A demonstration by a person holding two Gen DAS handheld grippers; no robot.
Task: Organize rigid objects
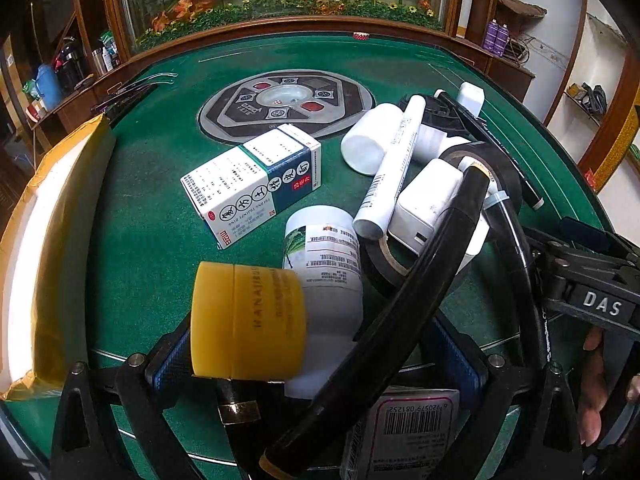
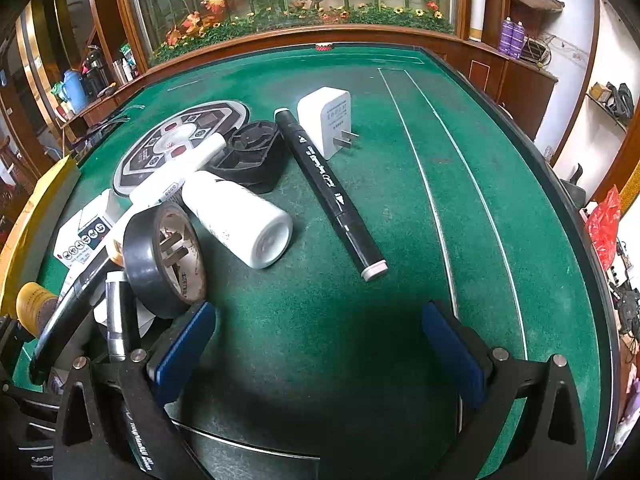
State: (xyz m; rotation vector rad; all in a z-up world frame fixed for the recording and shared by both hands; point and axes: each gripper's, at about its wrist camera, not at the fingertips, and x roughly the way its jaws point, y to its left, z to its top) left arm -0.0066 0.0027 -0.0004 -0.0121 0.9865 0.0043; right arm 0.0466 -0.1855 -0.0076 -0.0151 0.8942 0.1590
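- My left gripper (image 1: 316, 364) stood with fingers wide apart around the yellow jar (image 1: 248, 320) and white bottle (image 1: 324, 280), gripping neither.
- My right gripper (image 2: 320, 344) was spread over bare table (image 2: 400, 200).
- Nothing looked sorted: items still lay heaped mid-table, beside the box (image 1: 24, 248) at its left edge.

Two white wall chargers (image 2: 326, 120) (image 1: 424, 204), two markers, one black (image 2: 332, 192), one white (image 1: 390, 168), three white bottles (image 2: 240, 218) (image 1: 326, 276) (image 1: 430, 142), one yellow jar (image 1: 248, 320), one medicine box (image 1: 256, 180), one black tape roll (image 2: 150, 260)
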